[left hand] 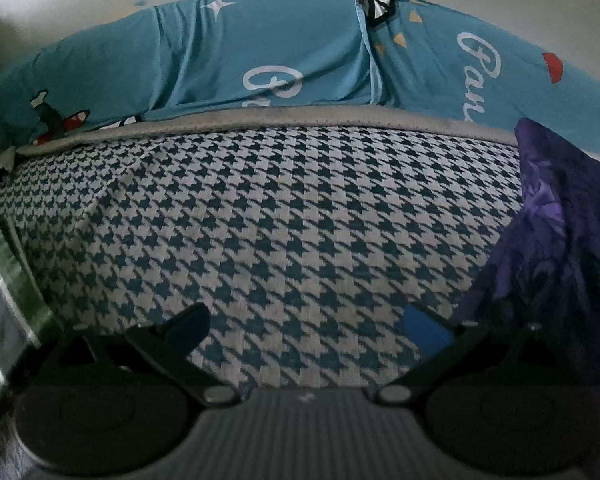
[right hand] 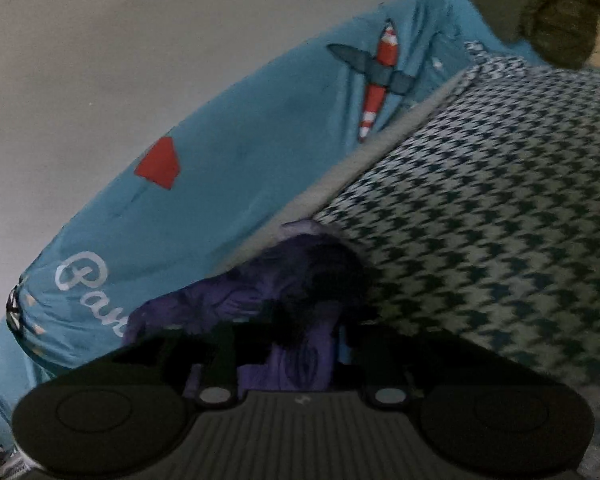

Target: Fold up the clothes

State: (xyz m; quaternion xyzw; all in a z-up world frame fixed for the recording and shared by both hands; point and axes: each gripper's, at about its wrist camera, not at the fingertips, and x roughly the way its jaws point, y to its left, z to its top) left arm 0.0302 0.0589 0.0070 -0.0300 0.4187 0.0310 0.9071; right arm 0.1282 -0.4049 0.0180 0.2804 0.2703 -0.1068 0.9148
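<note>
A dark purple printed garment (right hand: 260,292) is bunched between the fingers of my right gripper (right hand: 288,344), which is shut on it and tilted over the bed. In the left wrist view the same purple garment (left hand: 552,232) hangs at the right edge, its lower part beside the right finger. My left gripper (left hand: 308,324) is open just above the houndstooth cover (left hand: 284,216), with nothing between its dark left finger (left hand: 184,320) and its blue-padded right finger (left hand: 428,328).
The blue-and-white houndstooth cover (right hand: 480,208) has a grey piped edge (left hand: 300,114). Behind it, teal printed bedding (left hand: 260,48) lies against a pale wall (right hand: 100,60). A dark olive bundle (right hand: 540,12) sits far right. A green striped thing (left hand: 0,280) is at the left edge.
</note>
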